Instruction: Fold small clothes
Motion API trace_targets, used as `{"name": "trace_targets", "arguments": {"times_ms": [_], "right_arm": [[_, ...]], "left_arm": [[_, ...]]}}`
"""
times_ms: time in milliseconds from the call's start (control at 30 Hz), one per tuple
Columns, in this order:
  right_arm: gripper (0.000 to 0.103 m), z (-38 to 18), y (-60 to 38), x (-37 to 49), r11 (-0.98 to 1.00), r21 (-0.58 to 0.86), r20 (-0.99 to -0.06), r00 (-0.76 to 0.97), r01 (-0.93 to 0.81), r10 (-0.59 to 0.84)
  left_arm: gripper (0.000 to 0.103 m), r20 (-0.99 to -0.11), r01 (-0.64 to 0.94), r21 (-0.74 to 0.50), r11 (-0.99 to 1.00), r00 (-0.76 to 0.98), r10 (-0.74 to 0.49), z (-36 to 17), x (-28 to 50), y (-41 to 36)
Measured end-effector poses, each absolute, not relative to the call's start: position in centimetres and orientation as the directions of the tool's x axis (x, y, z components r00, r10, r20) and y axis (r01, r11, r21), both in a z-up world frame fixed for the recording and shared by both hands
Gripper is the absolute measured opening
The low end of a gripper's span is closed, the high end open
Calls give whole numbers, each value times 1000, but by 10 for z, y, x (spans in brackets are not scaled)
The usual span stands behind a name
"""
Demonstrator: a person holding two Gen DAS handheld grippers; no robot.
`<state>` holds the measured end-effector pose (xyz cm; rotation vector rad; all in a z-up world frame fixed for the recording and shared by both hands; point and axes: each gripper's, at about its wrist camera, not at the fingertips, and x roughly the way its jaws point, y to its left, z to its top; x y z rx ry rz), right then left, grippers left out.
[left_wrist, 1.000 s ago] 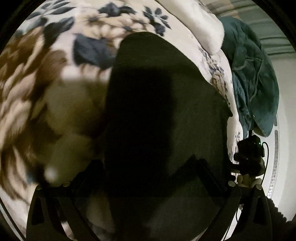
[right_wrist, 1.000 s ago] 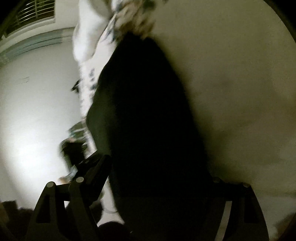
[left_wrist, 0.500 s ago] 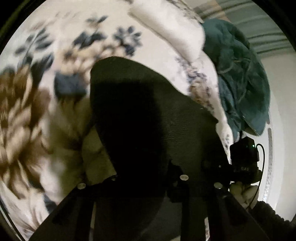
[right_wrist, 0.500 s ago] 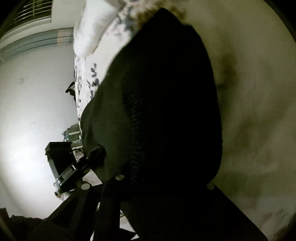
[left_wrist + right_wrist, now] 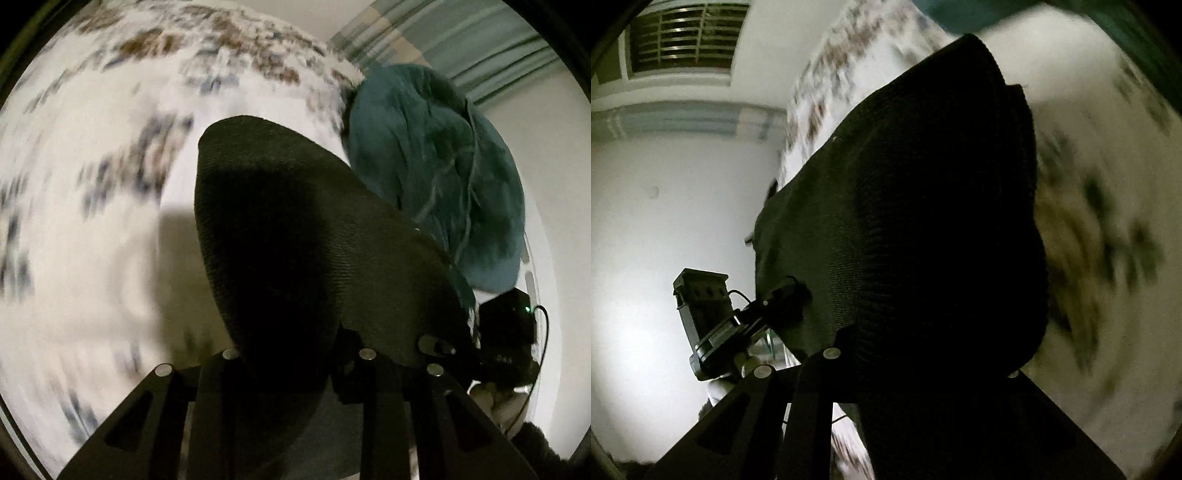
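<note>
My left gripper [image 5: 295, 365]: matte black fingers, triangular cutouts, silver round screw heads. My right gripper [image 5: 919, 365]: same black build, silver screws.

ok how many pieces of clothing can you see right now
2. A black knit garment held up between both grippers over the floral bedspread, and a teal garment heaped at the bed's edge beyond it. The black one blocks much of both views, so others may be hidden.

Left gripper [image 5: 295, 354] and right gripper [image 5: 919, 363] both clamped on fabric, fingers drawn close together.
</note>
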<state>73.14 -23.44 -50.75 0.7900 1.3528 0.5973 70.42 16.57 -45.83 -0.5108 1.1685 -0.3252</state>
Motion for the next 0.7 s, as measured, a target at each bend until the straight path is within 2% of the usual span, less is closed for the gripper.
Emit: {"name": "trace_targets", "arguments": {"times_ms": [133,267,400,533,567,600,667,700], "right_arm": [[16,-513,-215,811,619,781,-621,195,80,759],[16,-535,-184,874,656,747,-663,198,106,722],[16,-556,-169,897,698,704,-709,179,131,682],[18,-559,-176,898,709,691,-722,173,138,670],[20,-559,-176,899,721,679,-733,166,137,659],[29,-559,-179,896,734,665,-746,156,139,647],[41,-554,-181,893,771,620,-784,147,144,603],[46,-551,-186,885,796,589,-807,153,142,570]], "left_arm": [[24,-811,-15,-495,869,368,-455,-467,794,190],[27,-856,-72,-458,886,306,-417,-509,853,205],[35,-883,-98,-427,899,257,-392,-543,876,212],[38,-878,-77,-439,895,247,-410,-541,877,212],[40,-878,-72,-440,895,242,-412,-540,876,212],[42,-881,-73,-434,898,243,-406,-537,876,213],[48,-888,-87,-412,907,260,-379,-530,873,216],[58,-896,-101,-388,916,275,-349,-525,867,218]]}}
